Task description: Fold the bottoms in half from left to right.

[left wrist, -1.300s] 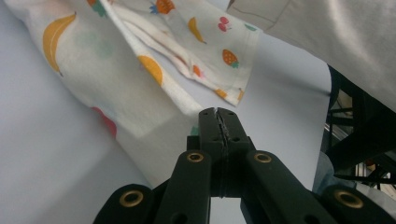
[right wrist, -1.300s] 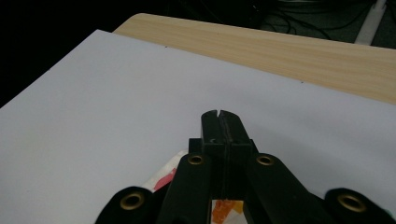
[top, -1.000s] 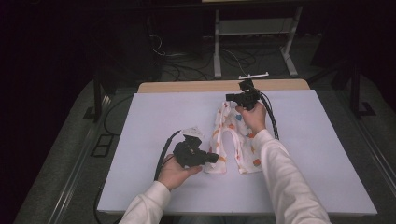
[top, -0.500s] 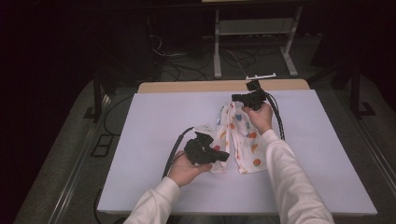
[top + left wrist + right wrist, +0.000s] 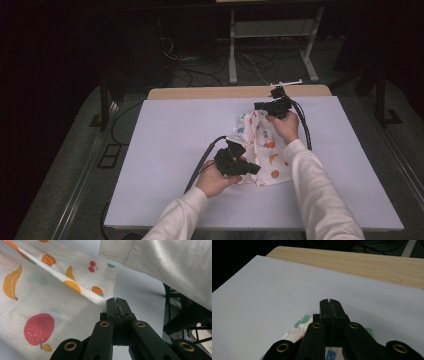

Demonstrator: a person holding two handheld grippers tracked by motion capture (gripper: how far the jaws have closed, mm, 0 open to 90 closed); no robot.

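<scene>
Fruit-print cloth [image 5: 264,150] lies bunched on the white table [image 5: 165,150], right of centre, stretched between your two hands. Your left hand-held gripper [image 5: 252,170] sits at the near edge of the cloth with its jaws pressed together; in the left gripper view a fold of the printed fabric [image 5: 50,290] runs right up to the closed tips [image 5: 117,301], and it looks pinched there, though the seam itself is too tight to show how much fabric is caught. Your right hand-held gripper [image 5: 260,106] is at the far corner, jaws also closed flat, with a bit of cloth [image 5: 299,326] peeking out beside and beneath them.

The main risk is a thin grip. If either gripper has only the hem, a pull apart will likely slip the corner out and the cloth will drop back in a heap. Pull unevenly and the loose middle will probably twist or drag across the table instead of opening flat. Your right sleeve [image 5: 162,262] hangs close over the near corner, so it could brush the fabric and fold it over. Lift too little and the cloth may snag under itself.
</scene>
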